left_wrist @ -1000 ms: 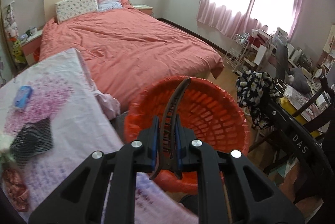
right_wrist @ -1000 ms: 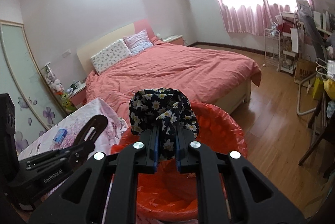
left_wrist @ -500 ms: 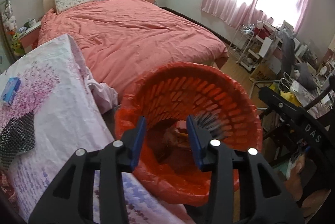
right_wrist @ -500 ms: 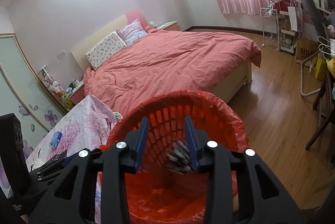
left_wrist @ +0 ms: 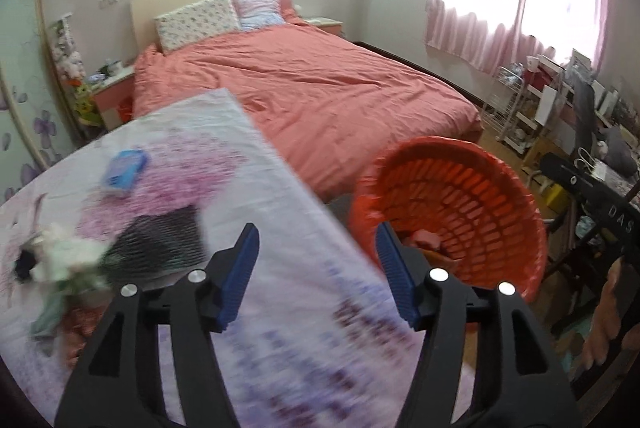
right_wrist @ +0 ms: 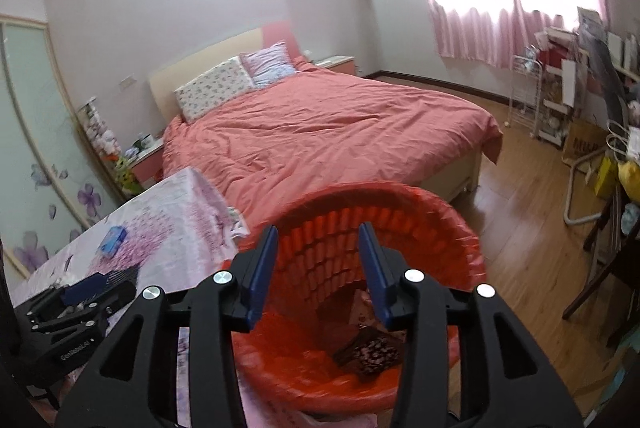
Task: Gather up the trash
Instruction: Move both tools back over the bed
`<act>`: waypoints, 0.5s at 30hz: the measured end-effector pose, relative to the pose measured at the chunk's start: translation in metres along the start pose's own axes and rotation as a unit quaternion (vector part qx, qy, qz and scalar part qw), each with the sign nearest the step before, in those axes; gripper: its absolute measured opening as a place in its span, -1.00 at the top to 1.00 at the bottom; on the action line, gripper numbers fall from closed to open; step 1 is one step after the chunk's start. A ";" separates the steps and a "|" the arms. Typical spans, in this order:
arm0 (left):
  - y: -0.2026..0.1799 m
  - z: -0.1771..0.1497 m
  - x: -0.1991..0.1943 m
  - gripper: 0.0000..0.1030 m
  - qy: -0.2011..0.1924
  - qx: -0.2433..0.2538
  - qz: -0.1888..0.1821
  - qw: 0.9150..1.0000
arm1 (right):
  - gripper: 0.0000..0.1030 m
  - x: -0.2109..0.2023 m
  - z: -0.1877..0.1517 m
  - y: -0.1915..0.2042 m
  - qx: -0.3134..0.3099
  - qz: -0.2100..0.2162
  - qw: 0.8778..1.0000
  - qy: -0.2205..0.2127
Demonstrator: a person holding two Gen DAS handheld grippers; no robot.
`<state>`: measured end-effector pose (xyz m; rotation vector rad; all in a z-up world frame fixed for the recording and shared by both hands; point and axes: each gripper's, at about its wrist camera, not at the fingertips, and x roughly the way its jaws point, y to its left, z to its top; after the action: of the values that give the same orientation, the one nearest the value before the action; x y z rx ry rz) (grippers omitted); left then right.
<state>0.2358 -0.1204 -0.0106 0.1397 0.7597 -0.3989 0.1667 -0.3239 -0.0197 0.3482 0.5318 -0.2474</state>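
Orange basket now holds the dark floral cloth, released as both jaws were just opening; left gripper and right gripper are empty, and the table litter is judged next.

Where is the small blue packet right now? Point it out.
The small blue packet lies on the floral tablecloth, far-left in the left wrist view, beyond the black mesh piece and left of the orange bin.
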 end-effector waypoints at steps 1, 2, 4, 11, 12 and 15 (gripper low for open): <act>0.008 -0.003 -0.005 -0.21 -0.001 -0.004 0.006 1.000 | 0.17 -0.001 -0.002 0.011 -0.009 0.007 1.000 0.001; 0.019 -0.006 -0.012 -0.22 -0.002 -0.010 0.013 1.000 | 0.17 -0.002 -0.003 0.019 -0.017 0.012 1.000 0.004; 0.045 -0.014 -0.024 -0.24 -0.005 -0.025 0.032 0.999 | 0.17 -0.003 -0.008 0.035 -0.032 0.025 0.999 0.010; 0.147 -0.043 -0.055 -0.29 -0.008 -0.086 0.111 0.990 | 0.17 0.005 -0.039 0.111 -0.095 0.082 0.991 0.048; 0.161 -0.047 -0.058 -0.29 -0.008 -0.095 0.123 0.988 | 0.17 0.007 -0.043 0.121 -0.102 0.089 0.989 0.054; 0.208 -0.062 -0.072 -0.30 -0.005 -0.128 0.157 0.979 | 0.17 0.012 -0.059 0.158 -0.129 0.118 0.982 0.072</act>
<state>0.2324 0.1084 -0.0095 0.0147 0.7571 -0.0002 0.2006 -0.1589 -0.0330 0.1742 0.6518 0.0768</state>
